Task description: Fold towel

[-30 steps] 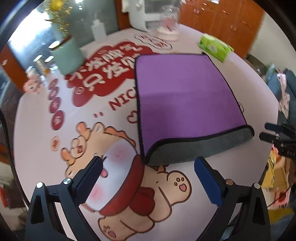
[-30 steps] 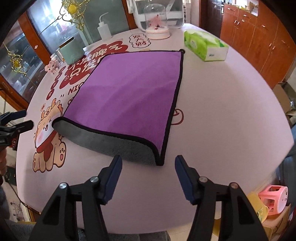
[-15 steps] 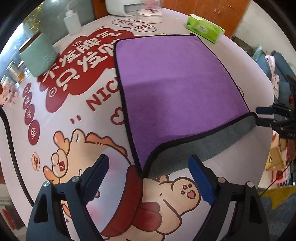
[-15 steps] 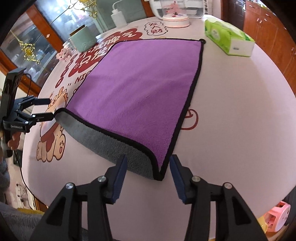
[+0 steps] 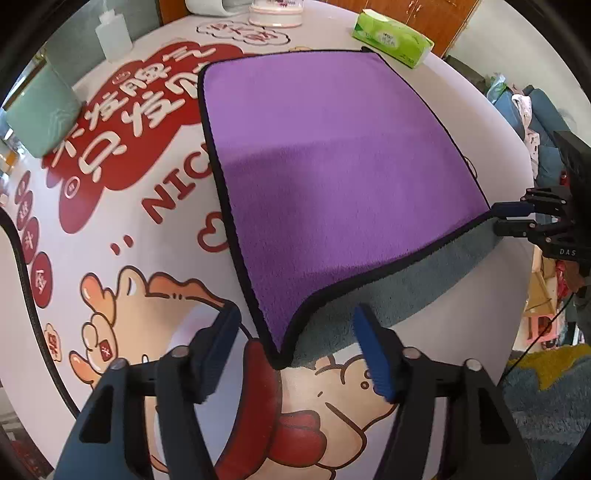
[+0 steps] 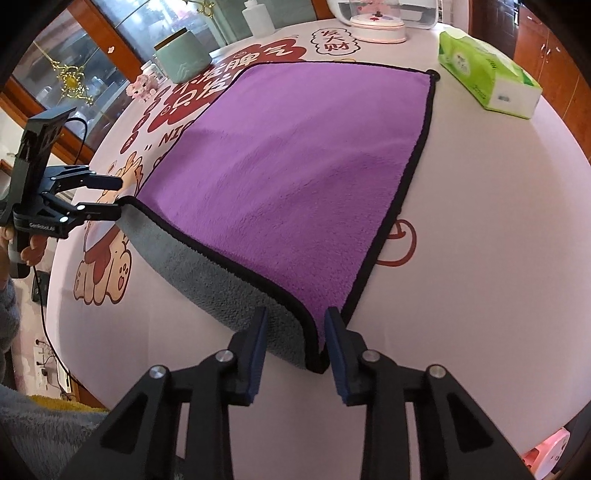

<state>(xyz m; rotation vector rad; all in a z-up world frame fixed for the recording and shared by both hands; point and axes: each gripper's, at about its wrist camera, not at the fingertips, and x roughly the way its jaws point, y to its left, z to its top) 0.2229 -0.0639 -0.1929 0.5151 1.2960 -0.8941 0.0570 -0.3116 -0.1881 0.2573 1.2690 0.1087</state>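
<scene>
A purple towel [image 5: 332, 166] with black trim and a grey underside lies spread on the round table; it also shows in the right wrist view [image 6: 303, 177]. Its near edge curls up, showing the grey side. My left gripper [image 5: 293, 341] is open, its fingers on either side of the towel's near left corner. My right gripper [image 6: 295, 332] is open but narrower, its fingers straddling the near right corner. Each gripper also appears in the other's view, the right one [image 5: 511, 218] and the left one [image 6: 107, 199], at the towel's corners.
The table [image 6: 480, 258] has a pale cloth with red lettering and a cartoon animal. A green tissue box [image 6: 487, 81], a mint canister [image 6: 183, 55], a white bottle [image 6: 258, 18] and a domed dish [image 6: 376, 26] stand at the far side. The table edge is close below the grippers.
Both grippers have moved forward to the towel's near corners. The right gripper's fingers have narrowed around its corner; the left's have narrowed slightly.
</scene>
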